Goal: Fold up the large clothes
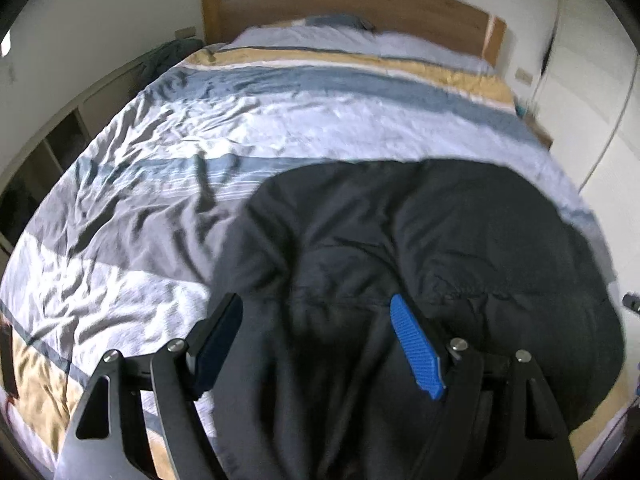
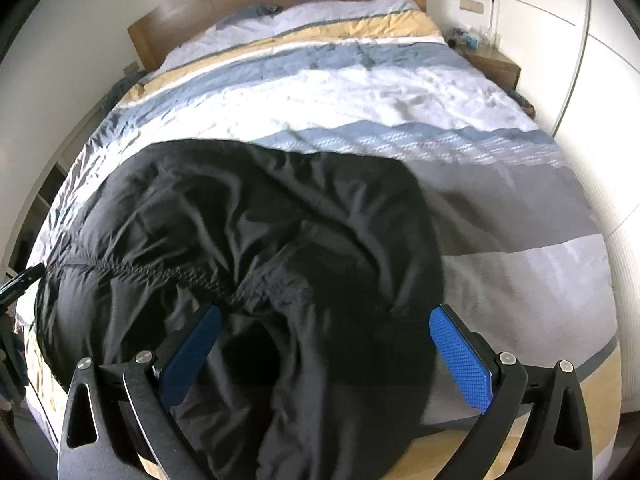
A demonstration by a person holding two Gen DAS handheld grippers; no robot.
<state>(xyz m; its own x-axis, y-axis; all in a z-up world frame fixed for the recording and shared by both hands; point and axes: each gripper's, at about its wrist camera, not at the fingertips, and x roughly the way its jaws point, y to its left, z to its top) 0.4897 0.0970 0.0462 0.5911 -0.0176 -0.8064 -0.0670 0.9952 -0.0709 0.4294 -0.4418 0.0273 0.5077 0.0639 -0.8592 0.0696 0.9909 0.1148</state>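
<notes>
A large black jacket (image 1: 420, 248) lies bunched on the near part of a striped bed; it also shows in the right wrist view (image 2: 248, 232), with a gathered elastic seam across it. My left gripper (image 1: 318, 312) is open, its blue-padded fingers (image 1: 416, 348) spread wide over the jacket's near edge, fabric between them. My right gripper (image 2: 326, 320) is open too, with blue pads (image 2: 460, 360) wide apart on either side of the jacket's near folds. Neither gripper pinches the cloth.
The bed has a blue, white, grey and tan striped duvet (image 1: 240, 128) and a wooden headboard (image 1: 340, 4). A nightstand (image 2: 492, 60) with small items stands at the right, beside white wardrobe doors (image 2: 580, 60). Open shelving (image 1: 52, 152) runs along the left.
</notes>
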